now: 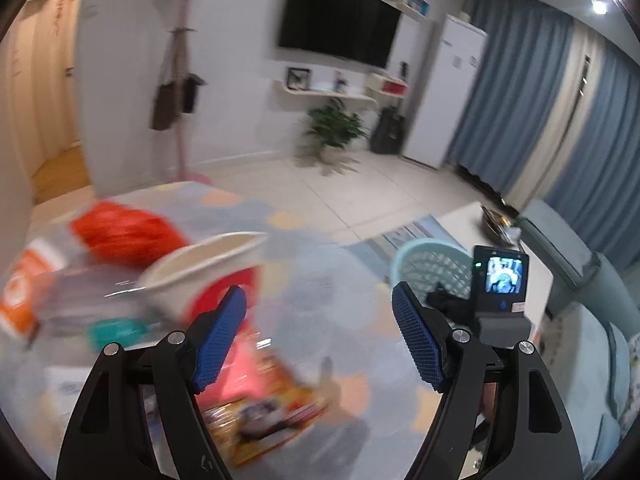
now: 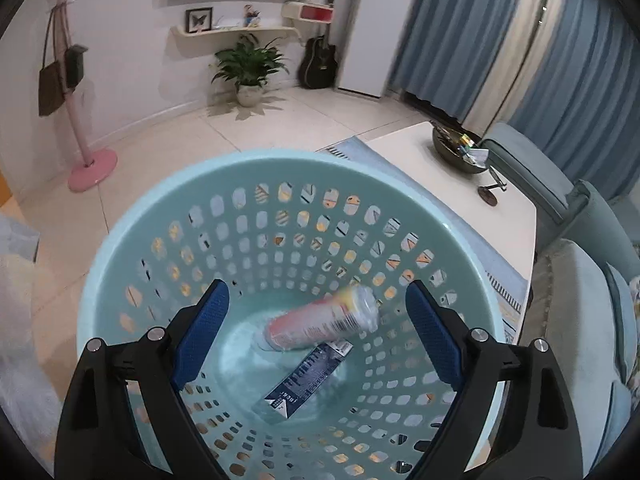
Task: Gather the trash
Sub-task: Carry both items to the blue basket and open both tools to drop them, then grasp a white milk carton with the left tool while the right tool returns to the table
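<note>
My right gripper (image 2: 316,296) is open over the mouth of a light blue perforated basket (image 2: 168,208). Inside the basket, blurred, a plastic bottle with a pink and yellow label (image 2: 324,322) lies above a dark blue packet (image 2: 308,380) on the bottom. My left gripper (image 1: 320,300) is open and empty above a table with a pale patterned cloth (image 1: 320,256). On it lie a white and red paper cup (image 1: 200,276) on its side, a red plastic bag (image 1: 124,232), an orange-labelled clear bottle (image 1: 32,288), a teal lid (image 1: 116,330) and an orange snack wrapper (image 1: 264,408). The basket (image 1: 432,264) stands beyond the table's right edge.
The right gripper's camera unit (image 1: 500,280) hangs over the basket. A white coffee table (image 2: 460,184) holds a dark bowl (image 2: 456,148). A sofa (image 2: 580,300) is at the right. A pink coat stand (image 2: 86,160), a plant (image 2: 248,68) and a guitar (image 2: 320,60) stand by the far wall.
</note>
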